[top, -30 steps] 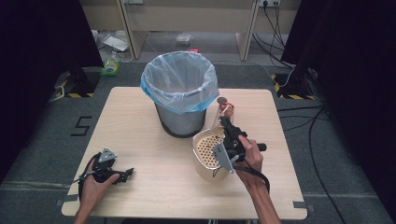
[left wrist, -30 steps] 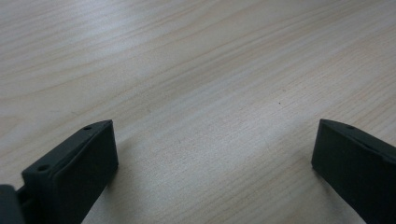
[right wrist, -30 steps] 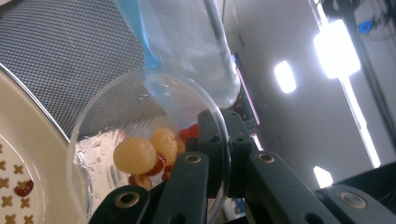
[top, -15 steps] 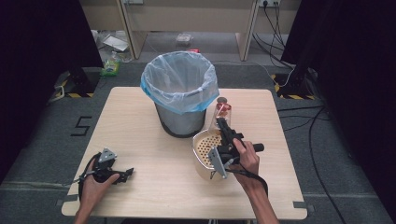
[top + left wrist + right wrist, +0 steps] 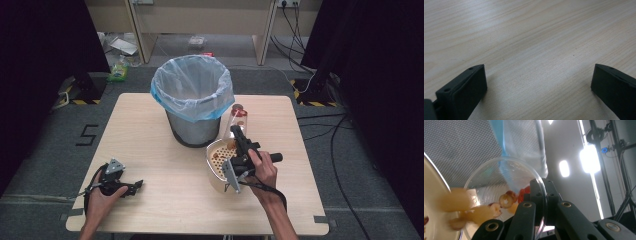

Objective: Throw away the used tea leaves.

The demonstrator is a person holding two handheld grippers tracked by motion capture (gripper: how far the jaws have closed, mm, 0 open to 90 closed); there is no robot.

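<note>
My right gripper (image 5: 236, 131) is shut on the rim of a clear plastic cup (image 5: 237, 116), held tilted beside the bin. In the right gripper view the jaws (image 5: 543, 188) pinch the cup's wall (image 5: 499, 177), one pad inside and one outside. Pale and red food pieces (image 5: 477, 211) slide out of the cup's mouth toward a cream bowl (image 5: 432, 202). That bowl (image 5: 214, 170) sits on the table under the gripper and holds several brown pieces. My left gripper (image 5: 134, 186) lies on the table at the front left, jaws open (image 5: 539, 75) over bare wood.
A grey mesh bin (image 5: 192, 127) lined with a blue-and-white bag (image 5: 192, 87) stands at the table's middle back, right behind the cup. The wooden table (image 5: 150, 150) has bare room on its left half and along the front edge.
The right gripper has rolled a little with the cup, its grey plate swinging lower over the bowl. The left gripper has not moved.
</note>
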